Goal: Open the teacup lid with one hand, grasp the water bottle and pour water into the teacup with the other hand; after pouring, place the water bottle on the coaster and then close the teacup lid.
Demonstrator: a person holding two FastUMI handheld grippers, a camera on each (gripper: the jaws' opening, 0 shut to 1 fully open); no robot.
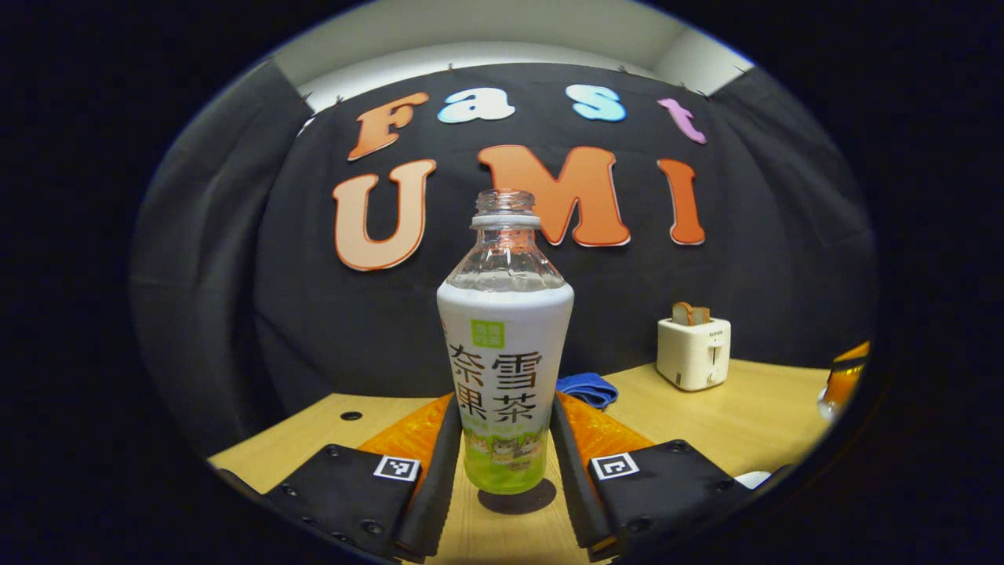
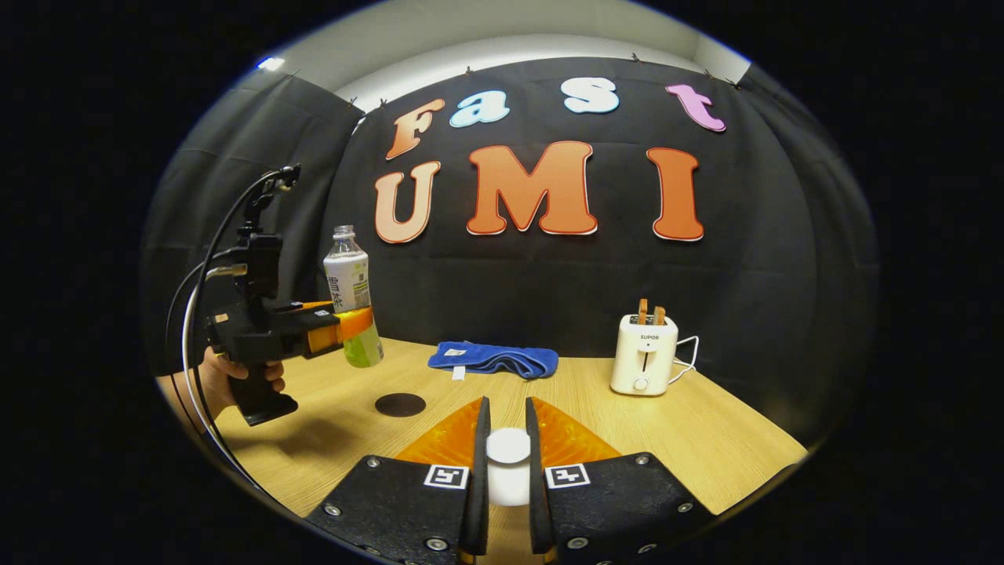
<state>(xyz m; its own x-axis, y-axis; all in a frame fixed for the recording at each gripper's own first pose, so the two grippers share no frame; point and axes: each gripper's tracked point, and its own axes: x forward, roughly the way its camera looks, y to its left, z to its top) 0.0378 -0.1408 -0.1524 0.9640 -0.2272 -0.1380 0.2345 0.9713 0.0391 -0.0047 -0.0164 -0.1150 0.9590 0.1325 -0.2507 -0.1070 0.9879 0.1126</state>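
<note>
An uncapped water bottle (image 1: 504, 377) with a white and green label stands upright between my left gripper's (image 1: 504, 408) fingers, which press on both its sides. In the right gripper view that bottle (image 2: 351, 297) hangs a little tilted above the table, held by the left gripper (image 2: 353, 322) in a person's hand (image 2: 235, 369). A dark round coaster (image 2: 400, 404) lies on the table below and to the right of it. My right gripper (image 2: 507, 404) is shut on the white teacup lid (image 2: 508, 446). The teacup itself is hidden under the lid and fingers.
A white toaster (image 2: 645, 357) with bread slices stands at the back right of the wooden table (image 2: 706, 439), its cord trailing off to the right. A blue cloth (image 2: 494, 359) lies near the back wall. The toaster (image 1: 693, 353) and cloth (image 1: 588, 388) also appear behind the bottle.
</note>
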